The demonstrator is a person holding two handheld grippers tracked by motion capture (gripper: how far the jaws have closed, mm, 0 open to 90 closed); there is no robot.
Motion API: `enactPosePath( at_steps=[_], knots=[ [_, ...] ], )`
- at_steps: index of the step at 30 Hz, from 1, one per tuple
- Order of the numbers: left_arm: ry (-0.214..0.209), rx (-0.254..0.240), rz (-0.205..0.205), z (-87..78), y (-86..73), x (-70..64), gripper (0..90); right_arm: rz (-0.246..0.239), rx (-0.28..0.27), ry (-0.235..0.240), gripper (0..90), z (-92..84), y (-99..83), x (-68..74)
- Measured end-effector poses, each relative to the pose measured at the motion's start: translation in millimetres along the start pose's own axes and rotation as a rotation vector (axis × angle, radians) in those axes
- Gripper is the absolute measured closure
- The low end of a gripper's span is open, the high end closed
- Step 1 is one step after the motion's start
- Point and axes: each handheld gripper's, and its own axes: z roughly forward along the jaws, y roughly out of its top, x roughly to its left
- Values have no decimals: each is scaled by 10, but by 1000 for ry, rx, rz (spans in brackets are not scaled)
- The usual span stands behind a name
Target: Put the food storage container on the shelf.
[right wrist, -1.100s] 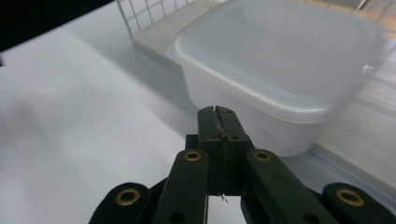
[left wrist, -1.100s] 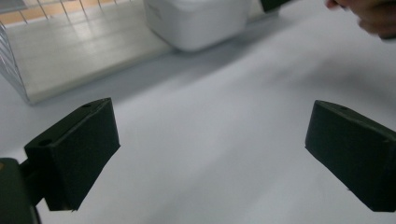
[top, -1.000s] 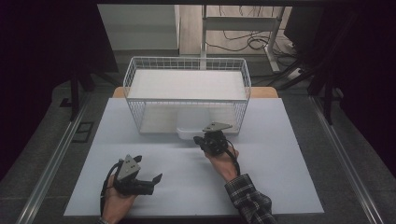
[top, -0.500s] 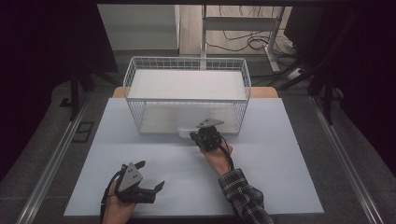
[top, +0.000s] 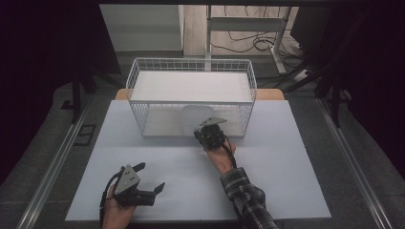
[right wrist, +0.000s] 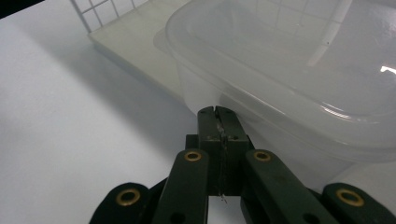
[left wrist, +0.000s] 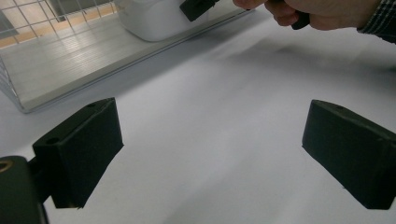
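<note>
I have the right gripper [top: 208, 135] up at the front edge of the white wire basket [top: 191, 67], at about 12 o'clock from the middle of the white surface [top: 286, 181]. Its jaws are pressed flat together with nothing between them; in the right gripper view [right wrist: 217, 112] the shut tips sit right against the lower wall of the clear plastic container [right wrist: 299, 79], though I cannot tell if they actually touch it. That container stands on the basket's pale floor, at the open front side, and from the high view it shows as a pale rounded shape [top: 193, 117] just beyond the gripper at its 11 o'clock.

My left gripper [top: 143, 183] rests low on the surface at about 7 o'clock, well apart from the basket. Its jaws are spread wide over bare surface, and in the left gripper view [left wrist: 212, 154] both black pads [left wrist: 84, 149] stand far apart, with the container at 11 o'clock and my right hand [left wrist: 322, 14] at 1 o'clock.
</note>
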Motion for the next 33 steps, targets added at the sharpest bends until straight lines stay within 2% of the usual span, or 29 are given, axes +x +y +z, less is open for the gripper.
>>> enactPosePath(
  at_steps=[1,13,24,26,29,30,33],
  knots=[
    [1,-5,-9,-6,-2,12,43,2,2,-6,894,9,11,-13],
    [15,7,-13,2,-10,32,34,5,34,-48,894,103,88,-140],
    [14,23,-34,-5,-7,51,34,10,45,-61,890,123,127,-162],
    [14,42,-45,-1,-5,58,33,12,46,-48,835,101,111,-154],
    [8,61,-60,2,-1,64,33,20,43,-25,691,33,68,-142],
    [8,61,-60,2,-1,64,33,20,43,-25,691,33,68,-142],
    [-3,84,-70,9,8,59,33,25,34,-1,530,-81,9,-120]
  ],
)
